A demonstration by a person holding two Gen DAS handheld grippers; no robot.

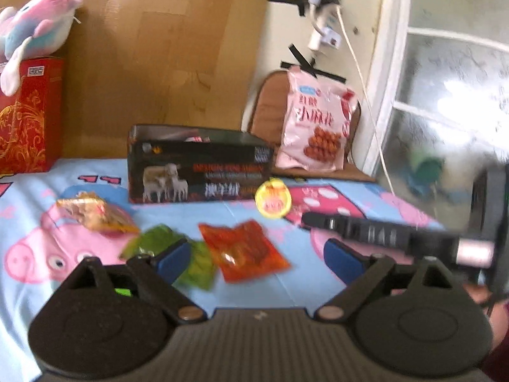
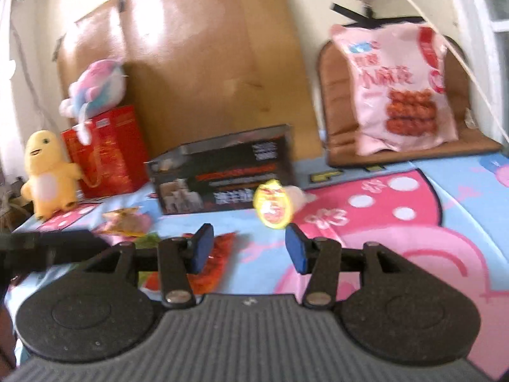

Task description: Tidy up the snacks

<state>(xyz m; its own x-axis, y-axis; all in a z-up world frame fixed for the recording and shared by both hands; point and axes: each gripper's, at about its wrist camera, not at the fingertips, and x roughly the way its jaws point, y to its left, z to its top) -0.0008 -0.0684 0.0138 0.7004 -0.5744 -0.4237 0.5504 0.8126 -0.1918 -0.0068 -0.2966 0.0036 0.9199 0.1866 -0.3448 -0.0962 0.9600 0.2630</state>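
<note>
Left to right: beige snack pkt (image 1: 95, 215), green pkt (image 1: 152, 242) and orange pkt (image 1: 245, 250) lie loose on the cartoon-print sheet (image 1: 241, 286), short of the black box (image 1: 198, 172). Yellow pkt (image 1: 273, 202) sits just beside the box's right corner. Left tongs (image 1: 254, 258) wide open, empty. Right tongs (image 2: 248, 248) part-open, empty. Risk: green and orange pkts overlap; a pinch may drag both. Frames blurred, aim uncertain.

Cartoon-print cover (image 1: 222, 289) on the tabletop: matt cloth. Snack packets: red one (image 1: 243, 250) and green one (image 1: 156, 242) glossy plastic film. Black box (image 1: 197, 175): printed card, slight sheen. Big pink bag (image 1: 315, 124): smooth plastic. Board behind (image 1: 165, 57): glossy wood-look. Plush toy (image 1: 35, 28): fuzzy fabric. Left tool (image 1: 254, 258): matt black plastic, blue rubbery-looking pads (image 1: 173, 259), ribbed grey base.
</note>
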